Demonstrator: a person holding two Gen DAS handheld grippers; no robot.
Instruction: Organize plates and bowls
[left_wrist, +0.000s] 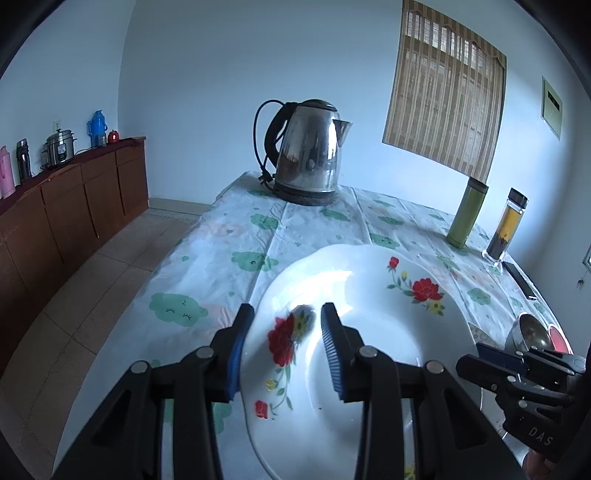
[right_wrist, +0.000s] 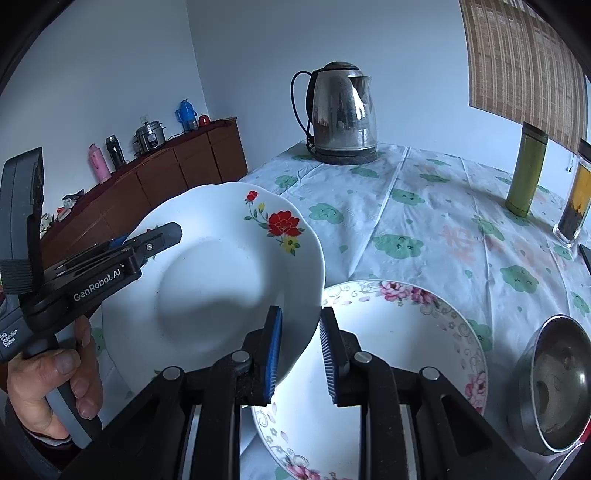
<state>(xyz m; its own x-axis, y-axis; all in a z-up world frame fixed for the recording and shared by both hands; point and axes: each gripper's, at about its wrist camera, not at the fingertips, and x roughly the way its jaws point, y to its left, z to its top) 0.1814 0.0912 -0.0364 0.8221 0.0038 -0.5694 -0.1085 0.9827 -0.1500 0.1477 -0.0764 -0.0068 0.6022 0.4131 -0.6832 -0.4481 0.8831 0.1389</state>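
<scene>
A white deep plate with red flowers (left_wrist: 369, 314) (right_wrist: 221, 288) hangs tilted above the table, held by both grippers. My left gripper (left_wrist: 284, 310) (right_wrist: 162, 236) is shut on its left rim. My right gripper (right_wrist: 299, 314) (left_wrist: 480, 354) is shut on its right rim, the edge running between the blue pads. Below it, a larger plate with pink flowers (right_wrist: 399, 350) lies flat on the tablecloth. A steel bowl (right_wrist: 554, 380) (left_wrist: 528, 328) sits at the right, beside the pink plate. A hand (right_wrist: 48, 387) grips the left gripper's handle.
On the flowered tablecloth (left_wrist: 221, 240) a steel kettle (left_wrist: 306, 155) (right_wrist: 343, 114) stands at the far end. A green flask (left_wrist: 467, 214) (right_wrist: 526, 173) and a glass tea bottle (left_wrist: 506, 229) (right_wrist: 574, 199) stand far right. A dark flat remote (left_wrist: 521, 280) lies by them. A brown sideboard (left_wrist: 74, 206) lines the left wall.
</scene>
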